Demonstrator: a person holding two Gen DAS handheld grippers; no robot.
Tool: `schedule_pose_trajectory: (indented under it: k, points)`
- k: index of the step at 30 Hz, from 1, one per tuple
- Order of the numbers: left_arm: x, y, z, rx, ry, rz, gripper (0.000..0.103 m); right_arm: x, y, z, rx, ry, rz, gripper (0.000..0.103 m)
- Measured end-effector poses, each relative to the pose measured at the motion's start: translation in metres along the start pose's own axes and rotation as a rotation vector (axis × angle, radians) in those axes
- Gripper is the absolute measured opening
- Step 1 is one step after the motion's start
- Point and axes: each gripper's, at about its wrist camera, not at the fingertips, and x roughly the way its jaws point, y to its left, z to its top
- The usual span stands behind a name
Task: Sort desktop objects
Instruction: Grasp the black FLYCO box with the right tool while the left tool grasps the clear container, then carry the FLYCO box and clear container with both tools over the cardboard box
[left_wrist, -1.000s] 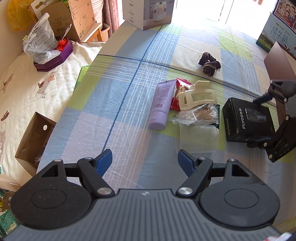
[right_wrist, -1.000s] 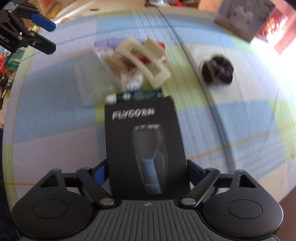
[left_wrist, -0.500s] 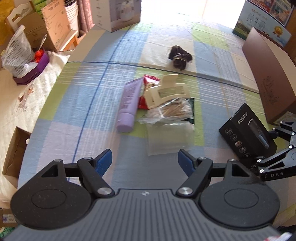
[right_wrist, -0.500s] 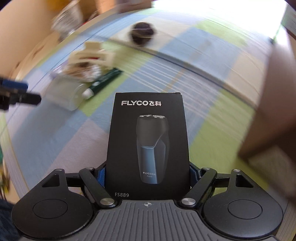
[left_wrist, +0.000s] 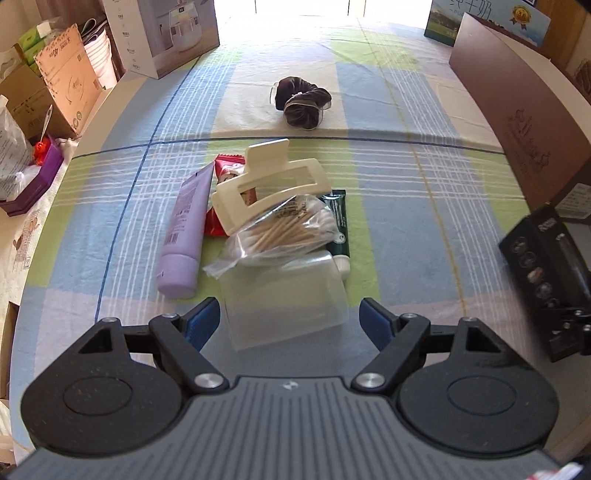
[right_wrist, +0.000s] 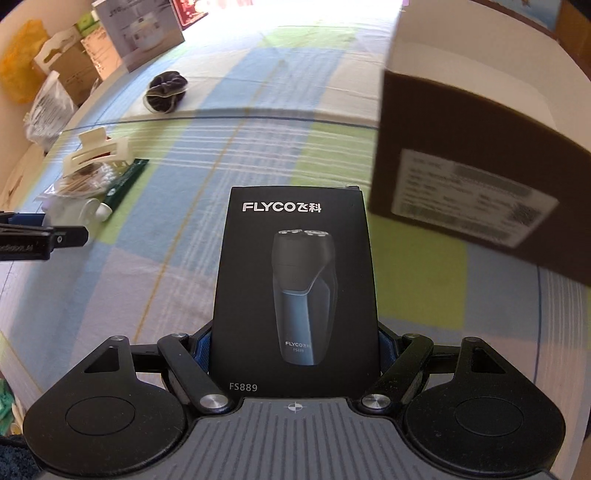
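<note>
Left wrist view: we see the left gripper with its jaws apart and just opened a little wider, the near end of the clear plastic container between the blue pads, untouched. Behind it lie the cotton swab bag, cream hair claw and purple tube. Right wrist view: the right gripper is clamped on the black shaver box, held above the checked cloth near the brown carton.

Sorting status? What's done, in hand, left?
Done: nothing visibly sorted. In hand: right gripper clamps the black FLYCO shaver box near the brown carton. Left: lilac tube, hair claw, cotton swabs, scrunchie; left gripper empty.
</note>
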Motion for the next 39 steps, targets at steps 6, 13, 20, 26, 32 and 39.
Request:
schedule_pose_trajectory:
  k: [6, 13, 20, 26, 32, 39]
  points:
    - [0.003, 0.004, -0.003, -0.017, 0.006, -0.002, 0.070, -0.007, -0.008, -0.005, 0.022, -0.011, 0.019, 0.078]
    - [-0.014, 0.009, -0.034, 0.021, 0.025, -0.037, 0.069, -0.013, -0.012, -0.006, 0.034, -0.037, 0.051, 0.085]
    - [-0.023, 0.005, -0.050, 0.033, 0.015, -0.010, 0.075, -0.014, -0.012, -0.004, 0.034, -0.056, 0.051, 0.090]
    - [-0.009, 0.001, -0.037, 0.027, 0.043, 0.029, 0.072, -0.017, -0.011, -0.004, 0.035, -0.084, 0.050, 0.091]
    - [-0.008, -0.003, -0.035, 0.036, 0.046, 0.027, 0.070, -0.019, -0.010, -0.005, 0.045, -0.109, 0.033, 0.091]
    - [-0.015, -0.015, -0.029, 0.085, 0.020, 0.013, 0.070, -0.017, -0.002, -0.001, 0.002, -0.127, 0.015, 0.091]
